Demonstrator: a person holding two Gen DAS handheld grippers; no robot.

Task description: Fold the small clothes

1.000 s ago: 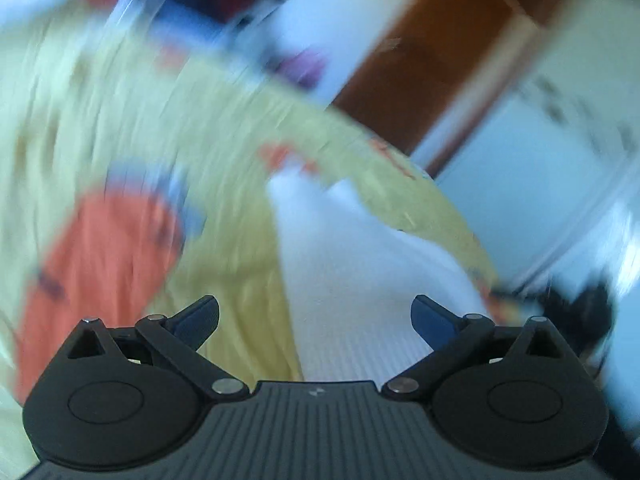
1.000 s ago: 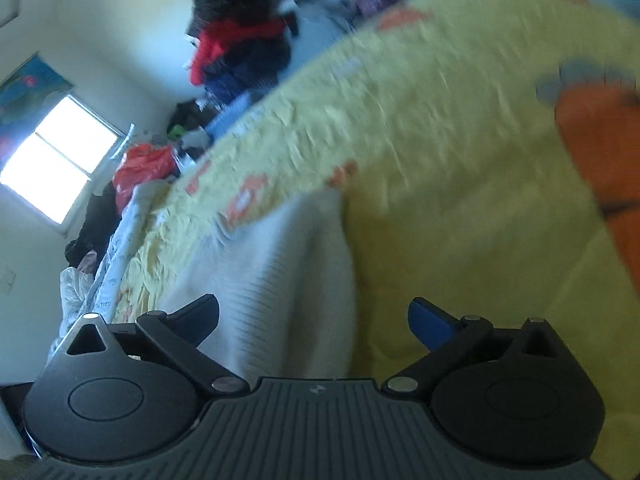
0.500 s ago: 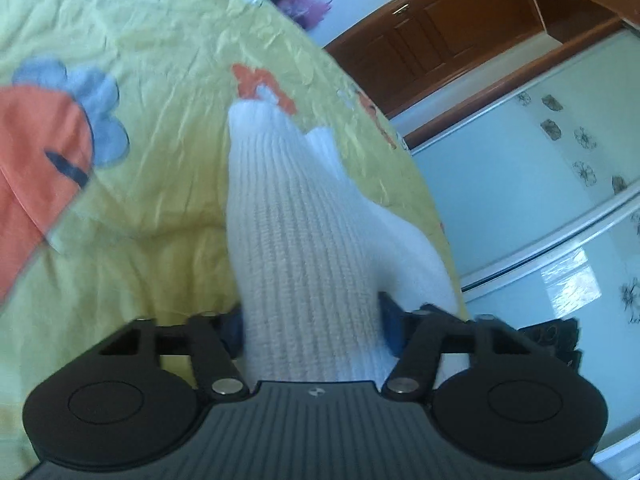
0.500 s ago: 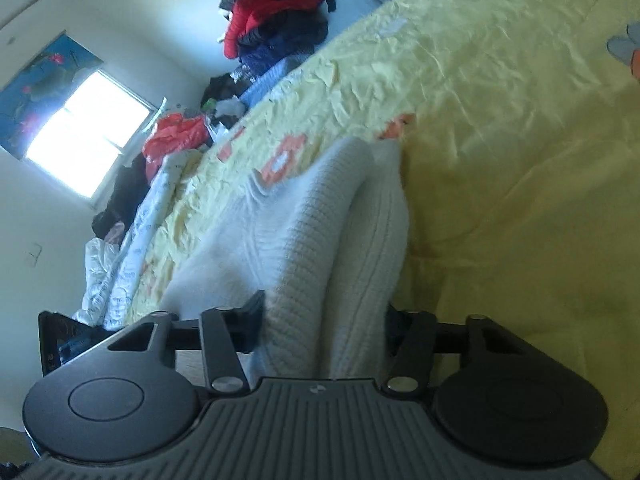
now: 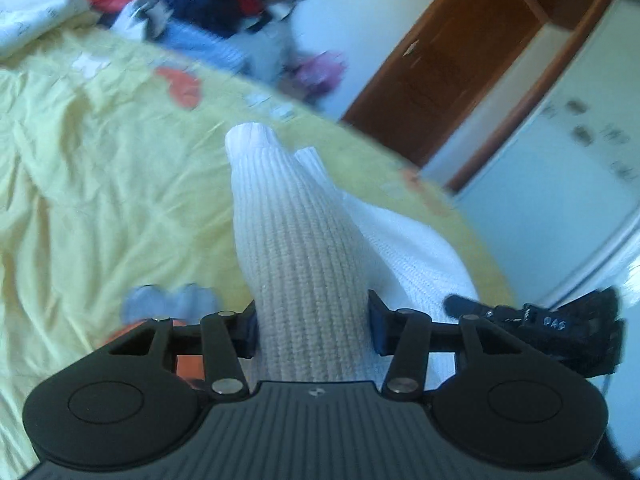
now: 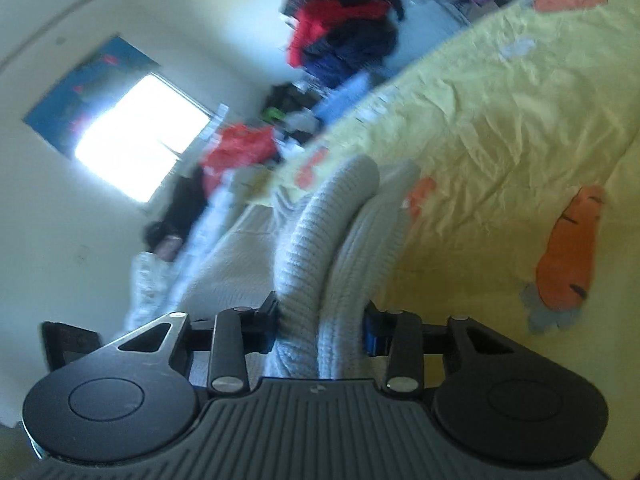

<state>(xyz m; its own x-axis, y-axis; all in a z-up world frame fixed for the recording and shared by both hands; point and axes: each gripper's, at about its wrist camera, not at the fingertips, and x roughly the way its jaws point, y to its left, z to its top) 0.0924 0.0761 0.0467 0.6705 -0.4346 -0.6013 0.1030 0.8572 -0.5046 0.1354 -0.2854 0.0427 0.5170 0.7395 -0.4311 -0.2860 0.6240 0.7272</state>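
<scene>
A white ribbed knit garment lies on a yellow bedsheet with carrot prints. My left gripper is shut on one end of it, and the knit runs forward between the jaws. My right gripper is shut on a bunched fold of the same white knit, lifted off the sheet. The right gripper also shows as a black shape at the right edge of the left wrist view.
A pile of red, dark and blue clothes sits past the far edge of the bed, also in the right wrist view. A brown wooden door and a pale wardrobe stand to the right. A bright window is on the left wall.
A second ago both grippers were open above the garment. They closed on it half a second ago and have since lifted it, with the cameras tilting up toward the room.
</scene>
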